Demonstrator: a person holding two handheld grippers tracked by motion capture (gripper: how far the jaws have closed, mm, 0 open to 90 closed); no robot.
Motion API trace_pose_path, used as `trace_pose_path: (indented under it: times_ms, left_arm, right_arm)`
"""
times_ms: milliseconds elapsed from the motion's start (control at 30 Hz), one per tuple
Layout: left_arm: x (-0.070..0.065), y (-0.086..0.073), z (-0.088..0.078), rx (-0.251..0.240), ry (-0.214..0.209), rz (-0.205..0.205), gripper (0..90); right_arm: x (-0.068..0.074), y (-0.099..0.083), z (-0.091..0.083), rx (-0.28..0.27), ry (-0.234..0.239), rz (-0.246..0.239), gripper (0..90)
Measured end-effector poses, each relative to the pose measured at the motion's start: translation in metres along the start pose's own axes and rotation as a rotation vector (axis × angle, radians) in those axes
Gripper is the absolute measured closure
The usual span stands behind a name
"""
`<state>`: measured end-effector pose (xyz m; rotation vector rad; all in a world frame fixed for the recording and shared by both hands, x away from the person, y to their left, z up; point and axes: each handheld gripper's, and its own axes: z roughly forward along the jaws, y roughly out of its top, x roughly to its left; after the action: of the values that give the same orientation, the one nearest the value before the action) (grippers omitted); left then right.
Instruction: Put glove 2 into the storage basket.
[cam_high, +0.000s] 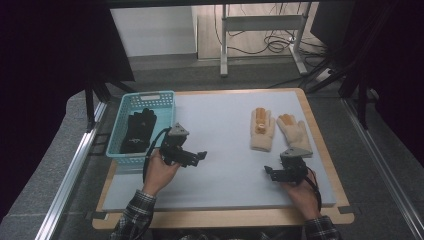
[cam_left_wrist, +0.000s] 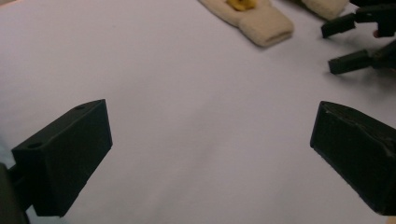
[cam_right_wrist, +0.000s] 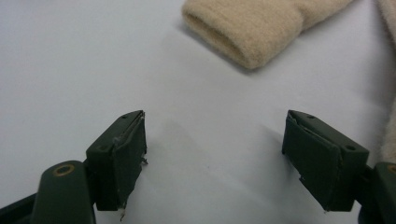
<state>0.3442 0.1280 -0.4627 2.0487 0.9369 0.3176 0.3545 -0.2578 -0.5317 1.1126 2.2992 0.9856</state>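
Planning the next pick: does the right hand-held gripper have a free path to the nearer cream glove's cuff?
Probably yes. The right hand-held gripper is open, and only bare mat lies between it and the glove's cuff.

High view overhead facing forward-down, both gripper views low, close, sharing the white mat (cam_high: 225, 150), cream glove (cam_right_wrist: 252, 28)

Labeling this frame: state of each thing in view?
Left tongs: open, empty, over the mat.
Right tongs: open, empty, near a glove cuff.
Black gloves: lying in the basket.
Basket: upright, at the mat's left edge.
Beige gloves: flat on the mat, side by side.
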Motion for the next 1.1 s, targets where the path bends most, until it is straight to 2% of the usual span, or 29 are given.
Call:
trace_pose_path:
  times_ms: [133,167,233,333,400,433,500,600,633,667,700,733,767,833,1100]
  left_arm:
    - [-0.015,-0.015,0.007,-0.025,-0.014,0.018,0.0]
    - [-0.015,-0.015,0.007,-0.025,-0.014,0.018,0.0]
    - [-0.019,-0.029,0.012,-0.014,-0.011,0.018,0.0]
    - [-0.019,-0.043,0.018,0.006,-0.011,0.000,0.0]
    - [-0.018,-0.052,0.022,0.023,0.004,-0.007,0.0]
    - [-0.018,-0.052,0.022,0.023,0.004,-0.007,0.0]
    - [-0.016,-0.064,0.029,0.052,0.032,-0.007,0.0]
    - [-0.016,-0.073,0.036,0.069,0.048,-0.008,0.0]
    - [-0.016,-0.073,0.036,0.069,0.048,-0.008,0.0]
    - [-0.017,-0.077,0.042,0.111,0.057,-0.008,0.0]
    - [-0.017,-0.077,0.042,0.111,0.057,-0.008,0.0]
    - [-0.021,-0.077,0.044,0.136,0.084,0.020,0.0]
    - [-0.021,-0.076,0.044,0.142,0.089,0.028,0.0]
    - [-0.021,-0.077,0.044,0.141,0.085,0.015,0.0]
    - [-0.021,-0.077,0.045,0.138,0.086,0.017,0.0]
  right_arm:
    - [0.000,0.000,0.000,0.000,0.000,0.000,21.4]
    - [0.000,0.000,0.000,0.000,0.000,0.000,21.4]
    - [0.000,0.000,0.000,0.000,0.000,0.000,21.3]
    - [0.000,0.000,0.000,0.001,-0.003,0.001,20.5]
    - [0.000,0.000,0.000,0.003,-0.010,0.000,19.4]
    - [0.000,0.000,0.000,0.003,-0.010,0.000,19.4]
    - [0.001,0.000,0.000,0.004,-0.019,0.000,17.9]
    - [0.001,0.000,0.000,0.003,-0.027,-0.002,17.4]
    - [0.001,0.000,0.000,0.003,-0.027,-0.002,17.4]
    - [0.002,0.000,0.000,0.003,-0.028,-0.002,17.2]
    - [0.002,0.000,0.000,0.003,-0.028,-0.002,17.2]
    - [0.001,0.000,0.000,0.002,-0.027,-0.002,17.2]
    - [0.001,0.000,0.000,0.004,-0.025,0.000,17.2]
    - [0.000,0.000,0.001,0.006,-0.021,0.004,17.2]
    - [-0.001,0.000,0.001,0.011,-0.013,0.012,17.2]
